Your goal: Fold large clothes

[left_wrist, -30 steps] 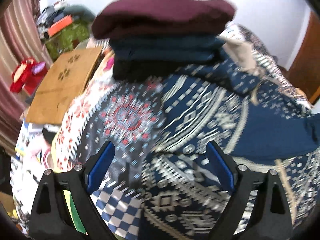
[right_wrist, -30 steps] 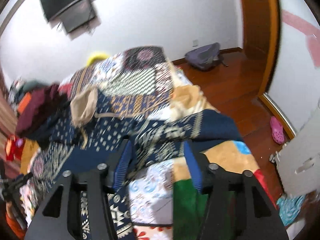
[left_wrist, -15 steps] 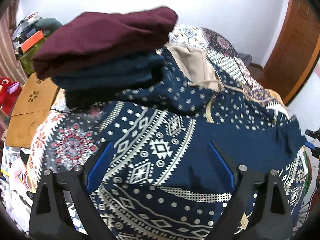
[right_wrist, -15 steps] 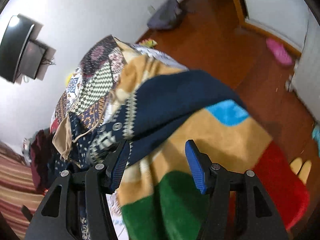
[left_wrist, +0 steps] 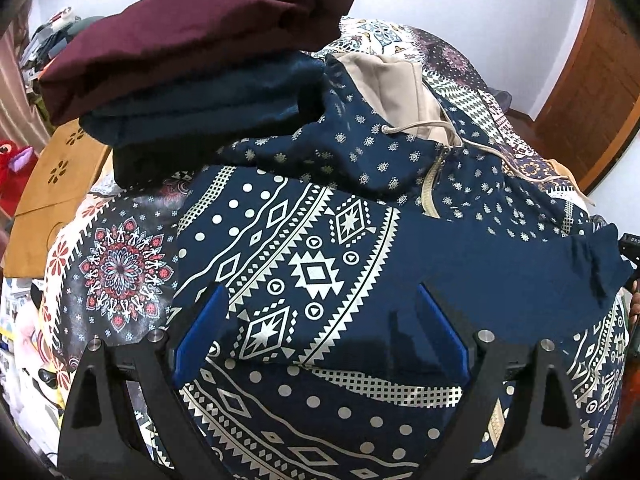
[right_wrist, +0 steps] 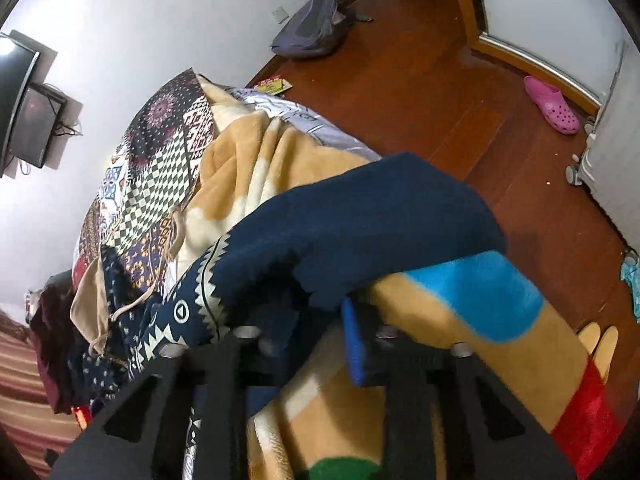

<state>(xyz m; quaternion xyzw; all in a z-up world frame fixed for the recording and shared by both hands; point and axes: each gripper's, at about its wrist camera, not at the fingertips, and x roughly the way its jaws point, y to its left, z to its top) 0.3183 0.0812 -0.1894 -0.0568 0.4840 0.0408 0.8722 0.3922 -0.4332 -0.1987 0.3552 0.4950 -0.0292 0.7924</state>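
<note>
The navy hooded sweatshirt with white geometric print fills the centre of the left wrist view, spread over the patterned bedspread. Above it, the left gripper stands wide, gripping nothing. The right gripper has just been closing, now pinching the sweatshirt's plain navy edge. No legible writing.

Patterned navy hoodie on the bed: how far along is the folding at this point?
Done: three folded garments are stacked, a maroon one on top. In hand: the patterned navy hoodie lies spread on the bed, hood unfolded. The right tool has just been closing, and the plain navy hem sits between its jaws. The left tool hovers open over the body. Left: every fold of this hoodie, then stacking it.
</note>
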